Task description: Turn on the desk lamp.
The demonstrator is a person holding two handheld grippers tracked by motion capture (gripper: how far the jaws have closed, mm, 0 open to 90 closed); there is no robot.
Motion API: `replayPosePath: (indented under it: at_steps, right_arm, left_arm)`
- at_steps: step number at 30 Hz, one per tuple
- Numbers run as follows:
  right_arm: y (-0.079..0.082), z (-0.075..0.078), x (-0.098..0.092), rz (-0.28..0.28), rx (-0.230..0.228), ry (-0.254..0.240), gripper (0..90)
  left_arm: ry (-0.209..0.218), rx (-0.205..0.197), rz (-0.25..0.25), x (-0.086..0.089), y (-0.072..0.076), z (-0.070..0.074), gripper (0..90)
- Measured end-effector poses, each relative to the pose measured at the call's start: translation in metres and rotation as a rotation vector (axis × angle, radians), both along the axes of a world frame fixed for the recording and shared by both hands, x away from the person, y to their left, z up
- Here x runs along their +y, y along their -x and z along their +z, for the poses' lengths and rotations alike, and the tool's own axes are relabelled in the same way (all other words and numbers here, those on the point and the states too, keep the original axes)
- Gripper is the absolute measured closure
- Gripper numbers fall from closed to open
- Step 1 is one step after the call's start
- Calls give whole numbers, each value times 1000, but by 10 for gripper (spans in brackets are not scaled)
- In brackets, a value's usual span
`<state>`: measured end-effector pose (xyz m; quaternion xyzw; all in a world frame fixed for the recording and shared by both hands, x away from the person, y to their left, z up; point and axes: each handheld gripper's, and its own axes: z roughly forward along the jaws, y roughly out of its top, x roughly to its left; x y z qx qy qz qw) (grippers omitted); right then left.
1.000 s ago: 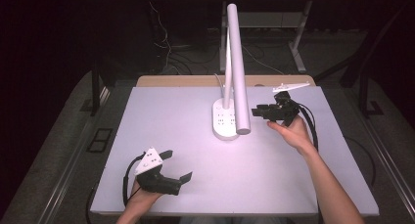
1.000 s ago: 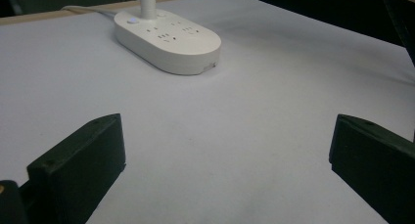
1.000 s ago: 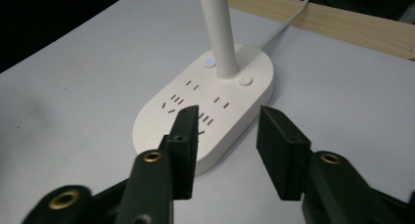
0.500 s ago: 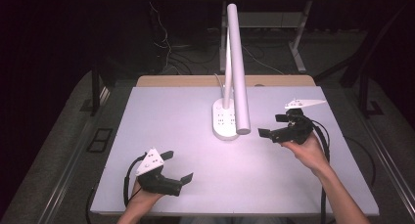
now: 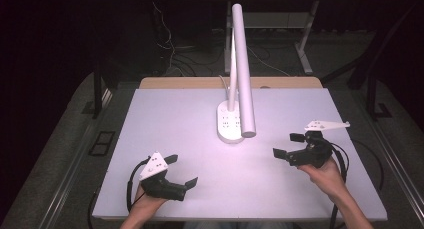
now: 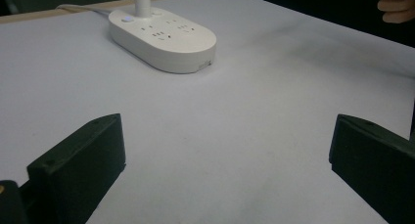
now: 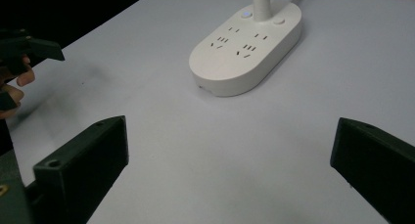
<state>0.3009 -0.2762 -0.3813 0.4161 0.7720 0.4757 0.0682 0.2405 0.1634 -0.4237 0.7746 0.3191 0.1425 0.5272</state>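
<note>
The table (image 5: 165, 124), the largest thing here, has a pale top that carries everything else, with a strip of wooden edge along its far side. The lamp (image 5: 243, 69) stands toward the far middle of it: a long white tube head on a thin stem, reaching forward over its own base. The lamp base (image 5: 229, 123) is a white oval with rows of socket slots and two round buttons beside the stem; a cord runs off it toward the far edge of the table.

The right gripper (image 5: 290, 145) sits on the near right side of the lamp base, apart from it, held low over the table in the person's hand and pointing left toward the base. Its jaws have just been opening and now stand wide, with only bare tabletop between them. In the right gripper view the base lies ahead, between the two black jaws.

The left gripper (image 5: 181, 170) sits on the near left side of the lamp base, well apart from it. Its jaws are spread wide with nothing in them, angled toward the base.
</note>
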Motion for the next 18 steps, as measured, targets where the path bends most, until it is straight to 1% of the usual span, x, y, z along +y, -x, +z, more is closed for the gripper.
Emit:
replayPosePath:
  at_steps: [8,11,14,18]
  right_arm:
    - [23,-14,-4,3,-3,-4,2]
    - [32,-20,-4,2,-6,4,2]
    - [40,-25,-7,-11,-10,6,2]
    - [50,-33,-11,-33,-4,0,2]
  left_arm:
    - [0,-1,0,0,0,0,0]
    - [-1,-1,1,0,0,0,0]
    - [-1,-1,2,0,0,0,0]
    - [-1,-1,2,0,0,0,0]
